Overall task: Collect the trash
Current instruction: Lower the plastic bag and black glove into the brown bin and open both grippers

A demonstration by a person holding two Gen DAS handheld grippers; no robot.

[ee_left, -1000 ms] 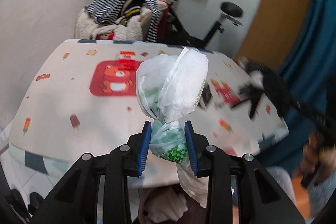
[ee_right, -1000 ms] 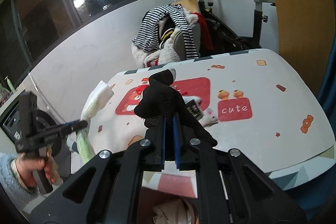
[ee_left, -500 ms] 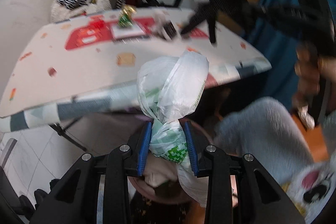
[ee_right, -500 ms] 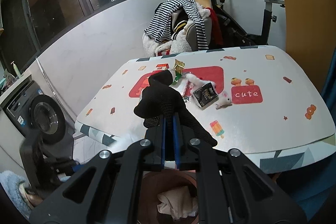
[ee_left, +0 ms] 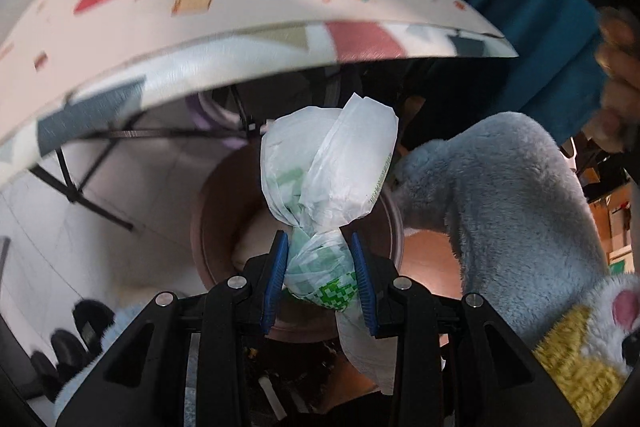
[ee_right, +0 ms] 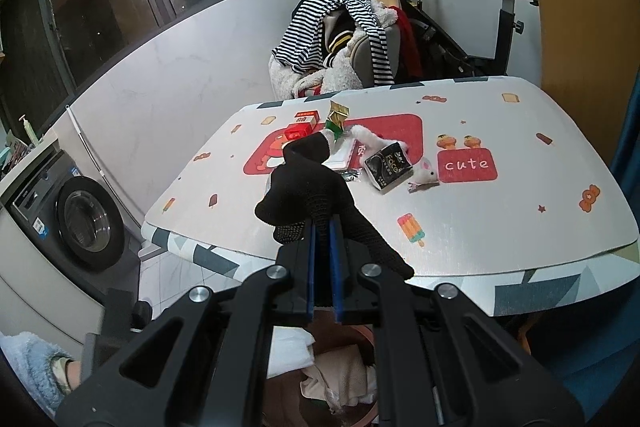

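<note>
My left gripper (ee_left: pixel 318 259) is shut on a crumpled white and green plastic bag (ee_left: pixel 330 179), held below the table edge right over a round brown trash bin (ee_left: pixel 212 227) on the floor. My right gripper (ee_right: pixel 323 247) is shut on a black knit glove (ee_right: pixel 308 191), held above the table's near edge. The bin (ee_right: pixel 340 379) with paper and cloth trash shows under the right gripper. More trash lies on the table (ee_right: pixel 480 227): a black packet (ee_right: pixel 389 166), a white crumpled tissue (ee_right: pixel 425 171), a green and gold wrapper (ee_right: pixel 337 119), a red box (ee_right: pixel 298 133).
A chair piled with striped clothes (ee_right: pixel 340 39) and an exercise bike (ee_right: pixel 460 27) stand behind the table. A washing machine (ee_right: pixel 84 223) is at the left. My grey fleece leg (ee_left: pixel 500 207) is right of the bin. Table legs (ee_left: pixel 88 187) stand left of the bin.
My left gripper has dropped from table height to below the table edge with the bag, now over the bin. My right gripper has pulled back slightly with the glove.
</note>
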